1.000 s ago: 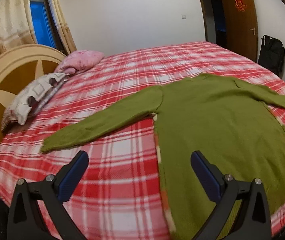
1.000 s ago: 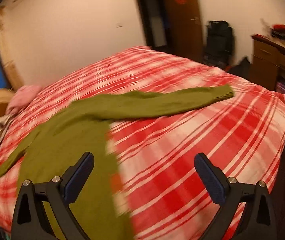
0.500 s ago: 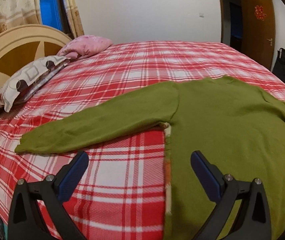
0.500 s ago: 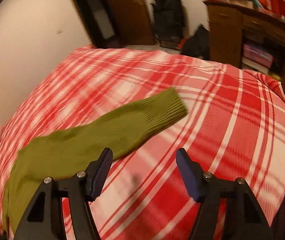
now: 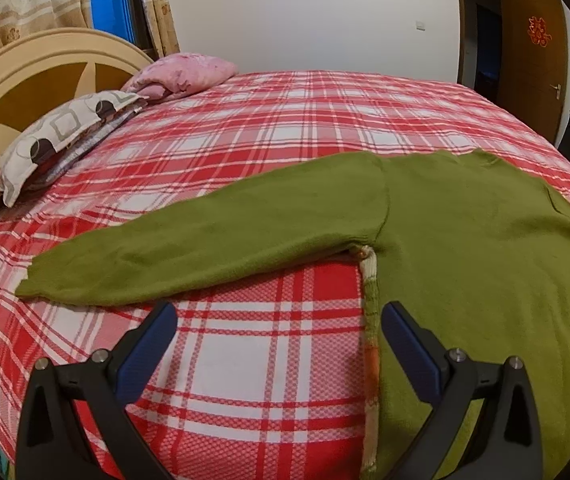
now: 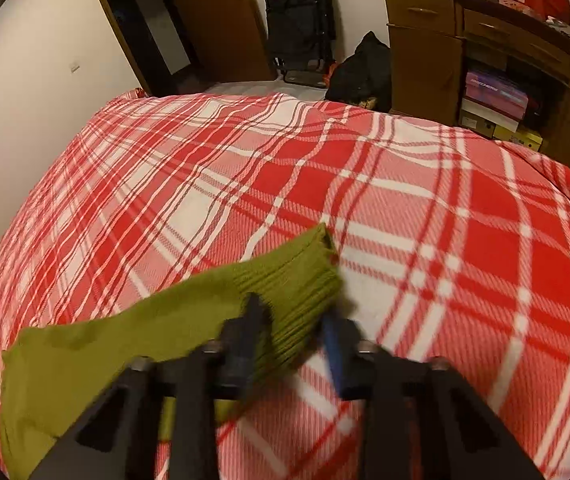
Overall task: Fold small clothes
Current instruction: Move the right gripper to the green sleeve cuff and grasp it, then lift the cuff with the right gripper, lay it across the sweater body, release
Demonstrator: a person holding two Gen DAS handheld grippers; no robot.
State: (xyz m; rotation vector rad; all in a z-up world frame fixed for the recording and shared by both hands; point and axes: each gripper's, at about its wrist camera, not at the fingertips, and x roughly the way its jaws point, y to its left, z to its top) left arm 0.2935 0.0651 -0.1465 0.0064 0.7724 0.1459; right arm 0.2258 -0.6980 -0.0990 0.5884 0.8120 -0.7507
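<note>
A green sweater (image 5: 465,248) lies flat on a bed with a red and white plaid cover (image 5: 269,152). Its left sleeve (image 5: 189,252) stretches out to the left. My left gripper (image 5: 277,332) is open and empty, just above the cover, below the sleeve and beside the sweater's side edge. In the right wrist view my right gripper (image 6: 291,320) has its jaws closed in on the ribbed cuff (image 6: 301,280) of the other sleeve, which lies on the cover (image 6: 405,200).
A patterned pillow (image 5: 61,136) and a pink pillow (image 5: 185,74) lie by the wooden headboard (image 5: 33,92) at the left. Beyond the bed's foot stand a wooden desk (image 6: 485,52), a black bag (image 6: 301,20) and a door (image 6: 213,16).
My right gripper has moved down onto the sleeve cuff and its jaws have closed on it. My left gripper has come lower and nearer to the left sleeve, still open.
</note>
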